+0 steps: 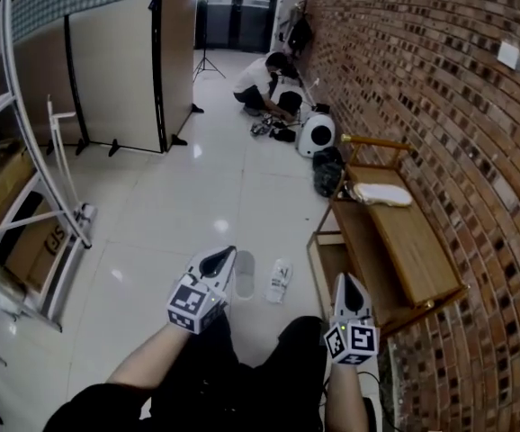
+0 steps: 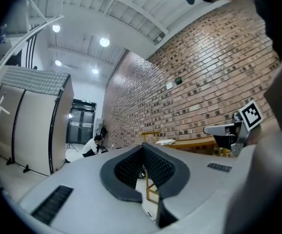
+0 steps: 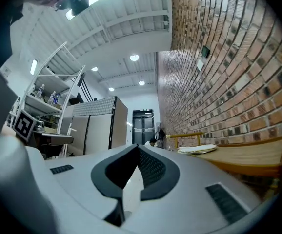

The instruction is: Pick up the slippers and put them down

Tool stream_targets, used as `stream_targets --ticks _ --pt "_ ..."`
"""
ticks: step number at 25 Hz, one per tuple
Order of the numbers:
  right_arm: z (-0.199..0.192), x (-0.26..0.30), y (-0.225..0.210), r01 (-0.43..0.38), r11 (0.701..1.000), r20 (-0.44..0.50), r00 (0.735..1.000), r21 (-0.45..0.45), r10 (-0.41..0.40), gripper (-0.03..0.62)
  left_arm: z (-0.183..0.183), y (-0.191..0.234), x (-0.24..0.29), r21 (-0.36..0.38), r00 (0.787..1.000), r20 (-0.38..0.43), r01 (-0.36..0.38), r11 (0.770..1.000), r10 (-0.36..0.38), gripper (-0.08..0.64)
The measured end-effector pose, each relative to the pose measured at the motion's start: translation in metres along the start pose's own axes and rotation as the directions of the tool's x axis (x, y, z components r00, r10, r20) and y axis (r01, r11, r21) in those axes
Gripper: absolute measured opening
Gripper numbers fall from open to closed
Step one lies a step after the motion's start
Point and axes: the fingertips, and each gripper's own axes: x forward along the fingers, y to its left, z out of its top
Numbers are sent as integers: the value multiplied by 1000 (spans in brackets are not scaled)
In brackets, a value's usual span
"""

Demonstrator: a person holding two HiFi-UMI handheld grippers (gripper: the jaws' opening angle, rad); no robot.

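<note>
Slippers (image 1: 279,280) on open floor (image 1: 197,196) beside bench (image 1: 417,250)

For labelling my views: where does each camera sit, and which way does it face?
Head view: on the person's head, steeply down at two slippers on the floor; forearms, left gripper, right gripper show.
Left gripper view: on that gripper, level along its shut jaws toward bench and brick wall; right gripper shows.
Right gripper view: on that gripper, along its shut jaws toward the far door; left gripper shows.
All three share the bench.
</note>
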Motion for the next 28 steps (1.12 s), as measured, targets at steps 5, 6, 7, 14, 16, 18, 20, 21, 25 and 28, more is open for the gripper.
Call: stream_targets --ticks 5,6,7,14,16,18,20,21,25,28 --pt "-29 -11 19 -32 999 -47 998 -1 32 9 -9 1 -30 -36 999 0 -43 998 43 0" --pt "-31 -9 22 -34 999 -46 998 19 35 9 -11 0 -29 -38 999 1 -44 998 44 0" --pt "-32 -6 25 -42 999 -37 998 33 43 9 -11 -1 -29 -37 999 8 -44 998 44 0" --pt "-41 -5 31 -69 997 -45 996 45 71 8 -16 -6 -39 -20 998 25 -57 998 58 0" --pt "-40 -6 30 -63 997 -45 997 52 66 8 -17 -10 -38 -18 998 24 -55 998 55 0" --pt "-39 -7 31 -68 997 -44 997 44 70 8 -17 -11 -37 -29 998 25 -53 998 54 0" --pt "-40 -8 31 -71 997 -46 996 37 72 8 -19 -12 -37 -35 998 19 -52 998 52 0" --pt "-41 -9 29 -69 997 -48 996 35 71 8 -20 -12 -38 -37 999 15 -52 998 52 0" --pt "-43 -16 23 -57 997 -56 997 47 59 8 -21 -10 -42 -42 998 -1 -68 997 68 0" --pt "-40 -22 24 -56 998 -59 997 41 58 8 -15 -8 -51 -38 996 5 -90 995 90 0"
